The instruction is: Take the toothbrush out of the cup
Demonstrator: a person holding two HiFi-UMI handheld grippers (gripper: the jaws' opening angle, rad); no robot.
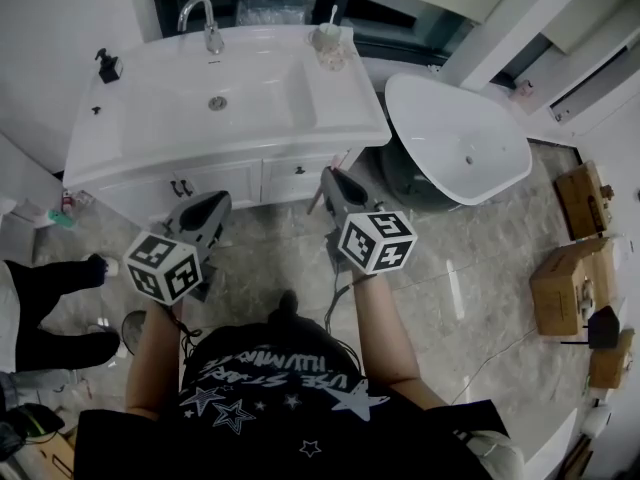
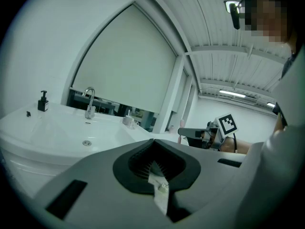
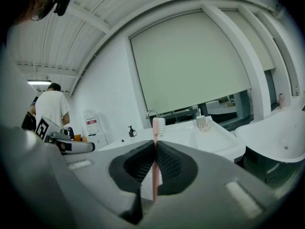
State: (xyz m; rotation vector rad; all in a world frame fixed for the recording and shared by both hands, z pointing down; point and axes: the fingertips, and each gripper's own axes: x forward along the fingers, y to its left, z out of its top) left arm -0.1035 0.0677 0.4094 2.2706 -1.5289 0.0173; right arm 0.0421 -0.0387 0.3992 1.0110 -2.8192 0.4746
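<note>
Right gripper view puts the nearest fact straight before us: the right gripper point(image 3: 155, 146) has its jaws pressed together on the pink toothbrush point(image 3: 155, 178), which stands upright between them in the middle of the frame, its white bristle head just above the jaw tips. The toothbrush is out of the cup point(image 3: 202, 123) and well apart from it. In the left gripper view we find the left gripper point(image 2: 152, 147) with its jaws closed against each other and none of the task's things between them. A small pale strip point(image 2: 159, 192) sits in the slot behind the jaw tips, and we cannot tell what it is. From the head view we see both grippers held side by side low in the centre of the frame, above the tiled floor point(image 1: 470, 298) and in front of the white vanity point(image 1: 250, 183), neither touching it. Beyond the cabinet front lies the basin point(image 1: 260, 98), with the faucet point(image 1: 203, 20) at the upper left of centre and a dark soap dispenser point(image 1: 107, 65) toward the left edge. The cup stands on the vanity's far right corner, near the top of the frame, with a thin pale stick point(image 1: 333, 16) upright in it. To the right of the vanity sits a white bathtub point(image 1: 480, 158), and cardboard boxes point(image 1: 565, 288) lie along the right edge.
</note>
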